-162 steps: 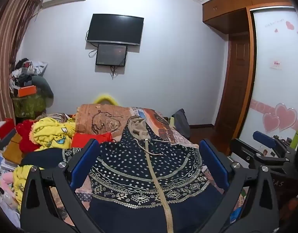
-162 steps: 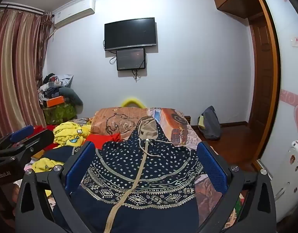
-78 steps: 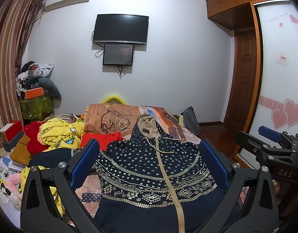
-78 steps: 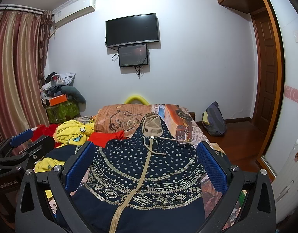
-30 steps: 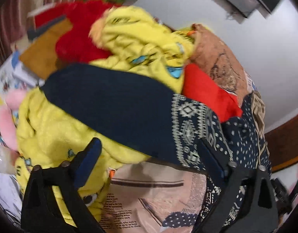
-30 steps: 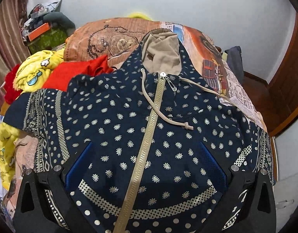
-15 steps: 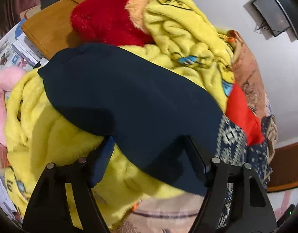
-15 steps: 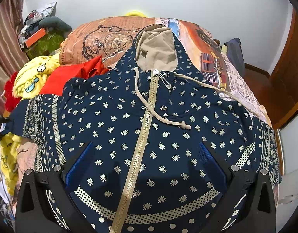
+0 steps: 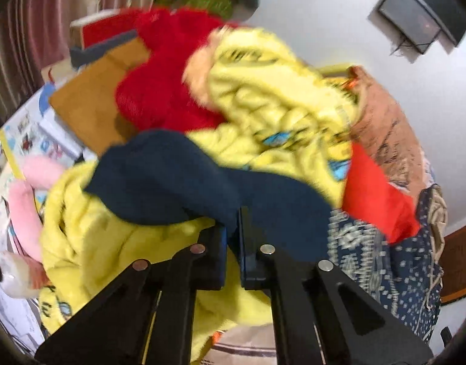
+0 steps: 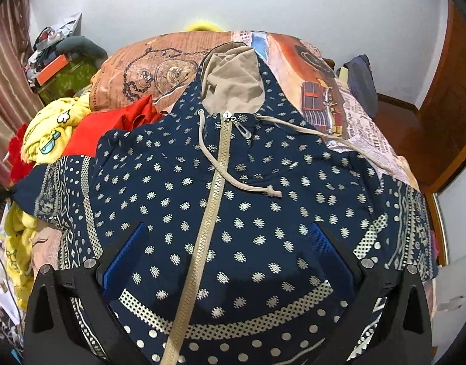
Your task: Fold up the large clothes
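Note:
A navy hoodie (image 10: 248, 182) with pale dots, a beige zipper (image 10: 214, 188) and a beige-lined hood (image 10: 233, 82) lies spread face up on the bed. Its left sleeve (image 9: 172, 176), plain navy at the end, runs out over yellow fleece. My left gripper (image 9: 233, 222) is shut on that sleeve, a fold of navy cloth pinched between the pads. The left wrist view is blurred. My right gripper (image 10: 228, 231) hovers over the hoodie's chest, open, its blue pads wide apart on either side of the zipper and holding nothing.
Yellow fleece garments (image 9: 278, 106), a red fluffy garment (image 9: 160, 91) and a red cloth (image 9: 372, 188) are heaped left of the hoodie. A pink plush toy (image 9: 26, 200) and a brown board (image 9: 90, 106) lie further left. The printed bedcover (image 10: 160, 64) stretches behind; a wooden door (image 10: 445, 91) stands right.
My left gripper's jaws have gone from wide apart around the sleeve to shut on it, and the sleeve end has bunched up. The right gripper stays open over the chest.

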{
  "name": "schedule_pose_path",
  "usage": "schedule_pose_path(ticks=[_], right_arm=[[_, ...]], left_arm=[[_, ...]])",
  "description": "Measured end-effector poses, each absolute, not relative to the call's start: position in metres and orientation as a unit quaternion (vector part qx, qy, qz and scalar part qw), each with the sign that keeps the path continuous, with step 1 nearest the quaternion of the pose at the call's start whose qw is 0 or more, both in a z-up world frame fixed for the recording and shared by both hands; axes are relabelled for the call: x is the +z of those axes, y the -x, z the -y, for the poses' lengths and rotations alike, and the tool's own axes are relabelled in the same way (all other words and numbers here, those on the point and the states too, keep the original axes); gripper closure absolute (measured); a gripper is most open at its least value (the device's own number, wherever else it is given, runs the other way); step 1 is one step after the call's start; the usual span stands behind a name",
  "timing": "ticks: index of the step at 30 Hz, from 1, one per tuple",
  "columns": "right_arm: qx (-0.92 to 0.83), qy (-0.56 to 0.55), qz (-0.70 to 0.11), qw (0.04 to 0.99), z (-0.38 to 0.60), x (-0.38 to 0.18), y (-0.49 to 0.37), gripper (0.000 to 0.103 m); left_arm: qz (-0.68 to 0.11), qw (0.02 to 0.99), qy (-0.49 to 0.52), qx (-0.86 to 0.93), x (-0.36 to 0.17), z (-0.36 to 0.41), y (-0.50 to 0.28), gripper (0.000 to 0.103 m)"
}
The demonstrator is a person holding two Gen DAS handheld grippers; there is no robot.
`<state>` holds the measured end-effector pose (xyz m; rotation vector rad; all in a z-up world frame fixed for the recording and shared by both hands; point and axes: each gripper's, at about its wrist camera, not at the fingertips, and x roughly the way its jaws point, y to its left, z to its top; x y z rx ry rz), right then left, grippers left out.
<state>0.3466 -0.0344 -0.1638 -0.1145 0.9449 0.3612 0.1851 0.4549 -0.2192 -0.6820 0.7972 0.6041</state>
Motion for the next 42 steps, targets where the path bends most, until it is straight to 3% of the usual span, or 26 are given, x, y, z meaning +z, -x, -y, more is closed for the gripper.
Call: schedule_pose_path(ticks=[12,19,25,31,42], right_arm=[[0.174,0.041,-0.426,0.887,0.058,-0.139,-0.335,0.0],[0.176,0.045,-0.403,0.897,0.077,-0.124,-0.328,0.0],[0.173,0.035,-0.392,0.903,0.103,-0.118,-0.32,0.0],[0.155,0.031,-0.401,0.902,0.129,-0.127,-0.317,0.0],[0.132,0.017,-0.446,0.885,0.161,-0.159,-0.321,0.0]], left_arm=[[-0.293,0.918,0.209,0.167,-0.083,-0.333,-0.228,0.099],[-0.289,0.938,0.182,0.054,-0.053,-0.219,-0.283,0.099],[-0.334,0.931,0.147,-0.02,-0.075,-0.117,-0.333,0.099],[-0.419,0.9,0.105,-0.067,-0.136,-0.033,-0.365,0.099],[-0.541,0.831,0.043,-0.123,-0.218,0.03,-0.365,0.097]])
